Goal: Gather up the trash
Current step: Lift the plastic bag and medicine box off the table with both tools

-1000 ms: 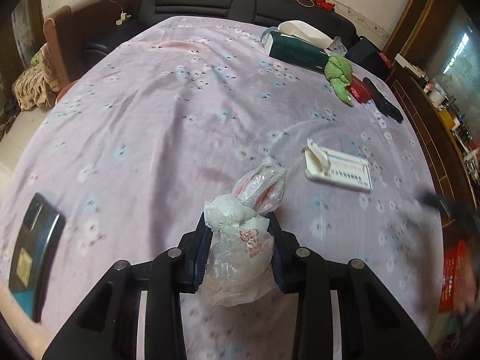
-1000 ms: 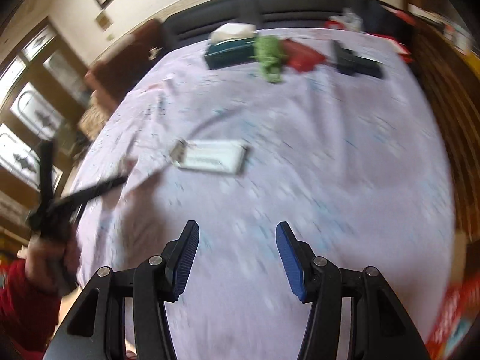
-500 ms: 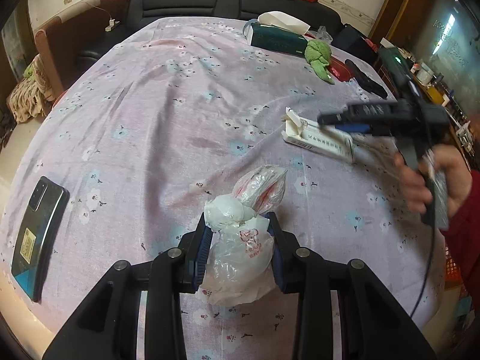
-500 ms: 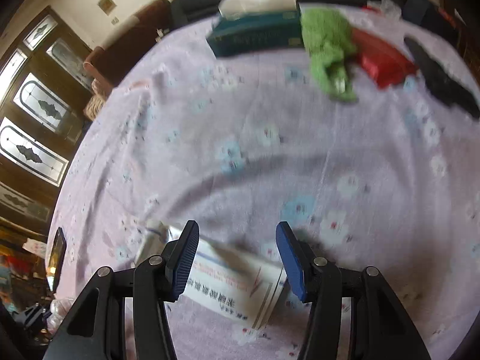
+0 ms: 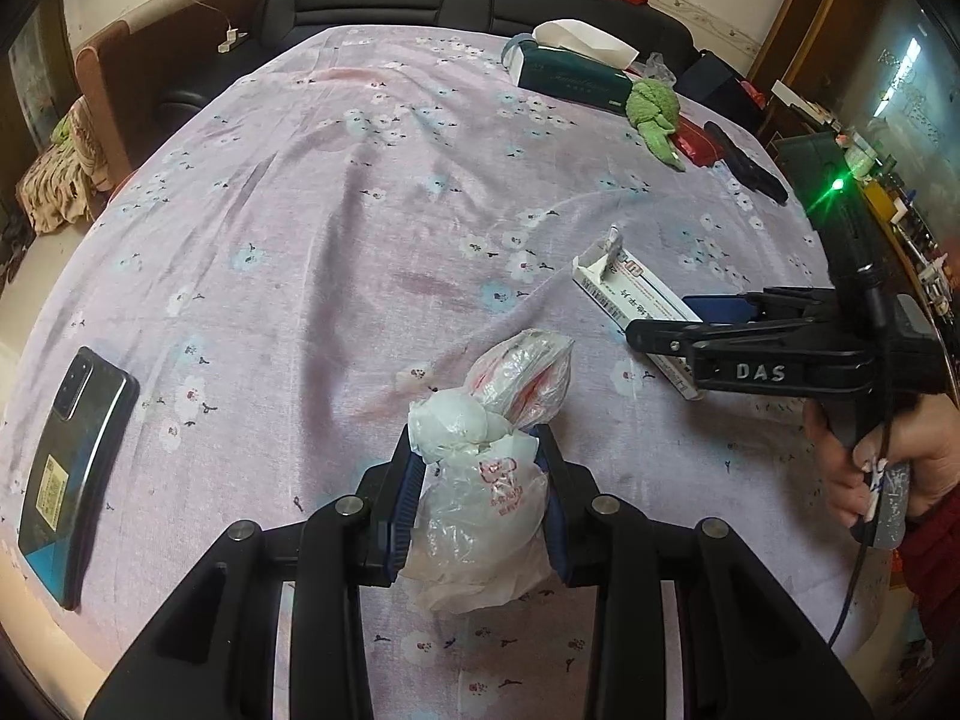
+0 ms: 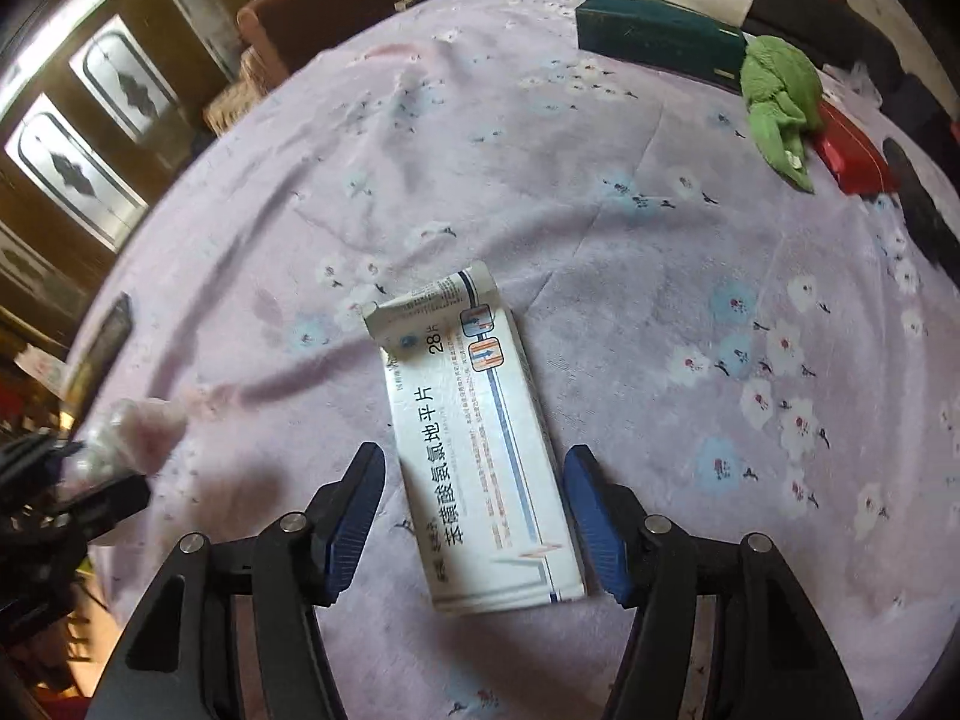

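Only the left view shows the left gripper (image 5: 480, 492) clamping a crumpled plastic bag (image 5: 486, 480), while the right gripper (image 6: 474, 516), spread wide, straddles the white medicine box (image 6: 480, 450) with torn flap lying on the tablecloth (image 6: 660, 300).

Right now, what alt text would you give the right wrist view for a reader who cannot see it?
The open right gripper straddles a white medicine box lying flat on a lilac floral tablecloth, its fingers either side of the box without touching it. Farther back lie a green tissue box, green cloth and red pouch.
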Demonstrator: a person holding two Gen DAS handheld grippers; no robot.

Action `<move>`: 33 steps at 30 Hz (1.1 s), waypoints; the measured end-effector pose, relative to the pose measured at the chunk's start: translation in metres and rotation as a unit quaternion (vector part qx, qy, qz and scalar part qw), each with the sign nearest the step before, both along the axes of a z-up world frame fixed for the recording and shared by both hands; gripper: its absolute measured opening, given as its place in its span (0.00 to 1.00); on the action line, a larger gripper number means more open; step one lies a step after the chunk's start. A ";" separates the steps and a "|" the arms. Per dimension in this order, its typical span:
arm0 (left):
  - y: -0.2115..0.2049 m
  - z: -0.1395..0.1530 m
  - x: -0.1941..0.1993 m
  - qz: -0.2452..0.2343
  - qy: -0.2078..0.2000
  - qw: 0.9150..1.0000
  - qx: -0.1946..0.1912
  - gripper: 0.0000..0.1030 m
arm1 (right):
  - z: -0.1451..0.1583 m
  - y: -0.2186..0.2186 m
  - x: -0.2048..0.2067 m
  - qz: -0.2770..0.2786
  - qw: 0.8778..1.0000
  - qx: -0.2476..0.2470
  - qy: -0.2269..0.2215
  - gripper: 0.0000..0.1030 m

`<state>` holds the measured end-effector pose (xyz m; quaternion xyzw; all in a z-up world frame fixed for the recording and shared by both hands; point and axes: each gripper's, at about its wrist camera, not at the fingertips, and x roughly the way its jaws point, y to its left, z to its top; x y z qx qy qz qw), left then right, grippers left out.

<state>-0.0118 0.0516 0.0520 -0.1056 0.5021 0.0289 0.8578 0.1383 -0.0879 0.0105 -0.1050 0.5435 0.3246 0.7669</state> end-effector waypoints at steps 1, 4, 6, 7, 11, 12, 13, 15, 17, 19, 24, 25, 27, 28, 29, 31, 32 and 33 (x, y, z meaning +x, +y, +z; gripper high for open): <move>-0.002 0.000 -0.001 -0.001 -0.001 1.000 0.002 0.33 | 0.000 0.001 -0.001 0.002 1.000 -0.005 -0.003 0.64; -0.006 0.001 -0.002 -0.005 -0.004 1.000 0.008 0.33 | 0.001 0.000 -0.010 0.007 1.000 -0.022 -0.013 0.58; -0.011 0.001 -0.002 -0.010 -0.007 1.000 0.012 0.33 | 0.001 -0.004 -0.017 0.000 0.999 -0.031 -0.016 0.57; -0.013 0.001 -0.002 -0.012 -0.008 1.000 0.014 0.33 | 0.002 -0.007 -0.022 -0.008 0.999 -0.036 -0.018 0.57; -0.028 0.003 -0.004 -0.028 -0.011 0.999 0.016 0.33 | 0.013 -0.030 -0.046 -0.054 0.998 -0.011 -0.008 0.57; -0.032 0.003 -0.004 -0.031 -0.011 0.999 0.017 0.33 | 0.017 -0.039 -0.055 -0.070 0.998 -0.005 -0.007 0.57; -0.039 0.003 -0.005 -0.038 -0.011 0.999 0.017 0.33 | 0.020 -0.046 -0.063 -0.081 0.997 -0.001 -0.007 0.57; -0.049 0.003 -0.006 -0.050 -0.010 0.999 0.018 0.33 | 0.025 -0.065 -0.080 -0.106 0.994 0.006 -0.004 0.57; -0.064 0.004 -0.008 -0.066 -0.010 0.998 0.021 0.33 | 0.028 -0.080 -0.097 -0.127 0.992 0.008 -0.002 0.57; -0.076 0.005 -0.010 -0.078 -0.011 0.997 0.025 0.33 | 0.029 -0.098 -0.113 -0.149 0.989 0.010 0.001 0.57; -0.109 0.010 -0.015 -0.111 -0.015 0.993 0.040 0.33 | 0.037 -0.137 -0.143 -0.205 0.979 0.020 0.002 0.57; -0.115 0.012 -0.016 -0.118 -0.016 0.992 0.043 0.33 | 0.038 -0.144 -0.148 -0.213 0.977 0.023 0.004 0.57; -0.128 0.015 -0.018 -0.132 -0.019 0.990 0.050 0.33 | 0.040 -0.157 -0.157 -0.227 0.974 0.023 0.003 0.57; -0.134 0.016 -0.019 -0.138 -0.020 0.989 0.053 0.33 | 0.041 -0.161 -0.159 -0.231 0.973 0.024 0.003 0.57; -0.142 0.018 -0.020 -0.148 -0.022 0.987 0.056 0.33 | 0.042 -0.169 -0.164 -0.240 0.971 0.026 0.003 0.57; -0.153 0.021 -0.021 -0.159 -0.026 0.985 0.062 0.33 | 0.044 -0.180 -0.170 -0.252 0.967 0.029 0.002 0.57; -0.160 0.023 -0.022 -0.166 -0.029 0.984 0.064 0.33 | 0.045 -0.186 -0.173 -0.257 0.966 0.031 0.002 0.57; -0.165 0.024 -0.022 -0.172 -0.031 0.982 0.067 0.33 | 0.046 -0.192 -0.176 -0.263 0.964 0.033 0.001 0.57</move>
